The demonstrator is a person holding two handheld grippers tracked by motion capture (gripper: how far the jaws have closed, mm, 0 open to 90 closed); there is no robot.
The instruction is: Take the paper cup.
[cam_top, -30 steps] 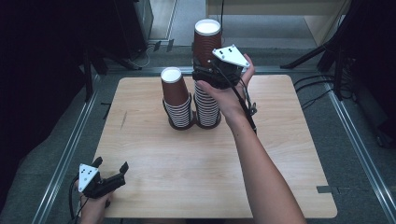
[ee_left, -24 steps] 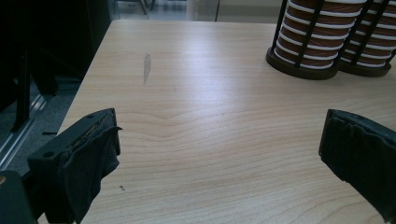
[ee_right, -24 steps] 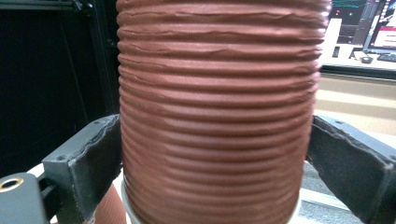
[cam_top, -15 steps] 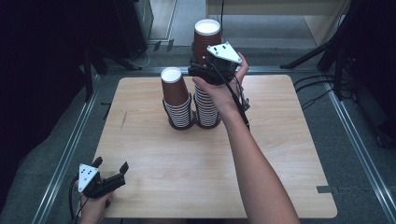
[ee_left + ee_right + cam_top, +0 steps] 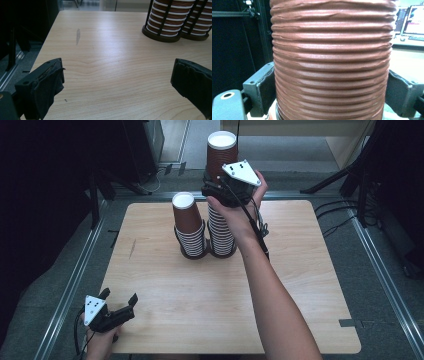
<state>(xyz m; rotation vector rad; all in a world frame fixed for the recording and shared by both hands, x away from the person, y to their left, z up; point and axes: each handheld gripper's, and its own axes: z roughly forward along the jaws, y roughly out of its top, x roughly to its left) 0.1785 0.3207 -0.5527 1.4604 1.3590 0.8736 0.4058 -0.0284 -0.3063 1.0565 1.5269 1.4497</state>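
Two stacks of ribbed brown paper cups stand in black wire holders at the middle back of the wooden table [image 5: 300, 270]. One is a short stack [image 5: 189, 227] and one a tall stack [image 5: 221, 227]. My right gripper [image 5: 220, 187] is at the top of the tall stack. Its jaws have just been closing, and both pads now press the sides of the top cup [image 5: 221, 150]. The right gripper view shows that cup [image 5: 332, 50] between the jaws of the right gripper [image 5: 329, 92]. My left gripper [image 5: 119, 296] rests low at the table's front left corner, open, with nothing between its jaws.
In the left gripper view the left gripper [image 5: 117, 82] faces bare tabletop, with the holder bases [image 5: 162, 37] at the far right. Metal rails [image 5: 70, 285] run along the table's sides. Dark stands and cables lie on the floor beyond the back edge.
The right gripper has shifted slightly left and up at the top of the tall stack. The left gripper has not moved.
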